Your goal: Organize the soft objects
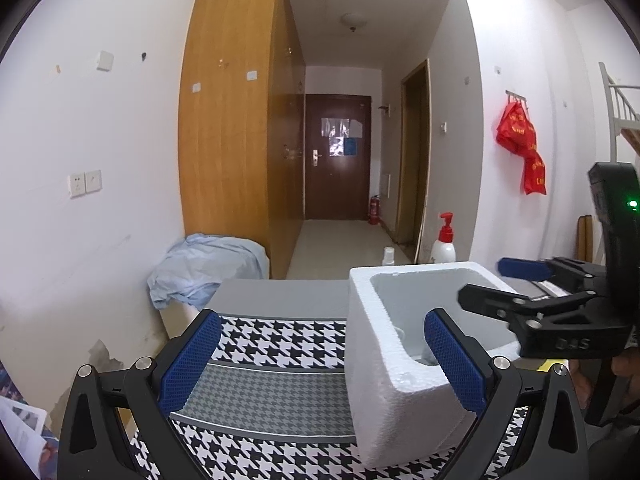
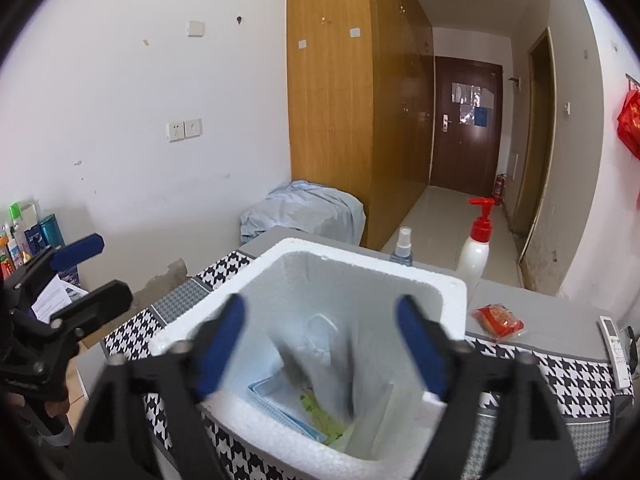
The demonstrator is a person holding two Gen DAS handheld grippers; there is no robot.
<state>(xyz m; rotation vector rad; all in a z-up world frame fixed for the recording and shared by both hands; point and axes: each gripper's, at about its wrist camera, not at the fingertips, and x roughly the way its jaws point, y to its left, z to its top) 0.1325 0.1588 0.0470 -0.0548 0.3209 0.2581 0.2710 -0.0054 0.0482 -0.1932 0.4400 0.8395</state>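
the right hand-held gripper [image 2: 320, 344] hangs over the open mouth of the foam box [image 2: 452, 284], its blue pads spread wide and nothing between them. a pale, blurred bag [image 2: 320, 360] sits right under the gap, down inside the box, with a blue pack [image 2: 276, 400] and something green [image 2: 320, 412] at the bottom (the blur makes it hard to say whether the bag is resting or dropping). the pads do not press on it.

out from there, on the grey strip of the table [image 2: 520, 300], a red packet [image 2: 498, 322] lies just past the box's right wall, to the right of and a little beyond this hand-held gripper. its long axis runs on a slant, from near-right to far-left in the right wrist view. a remote [image 2: 616, 344] lies further right, a white pump bottle [image 2: 476, 252] and a small spray bottle [image 2: 402, 248] stand behind the box.

the left hand-held gripper [image 1: 324, 360] is on the other side of the box, jaws apart and empty, one pad in front of the box's near corner. the box stands between it and the packet, so by my reading the right hand is the nearer one for that packet, with a short swing to the right and a roll to meet the slant.
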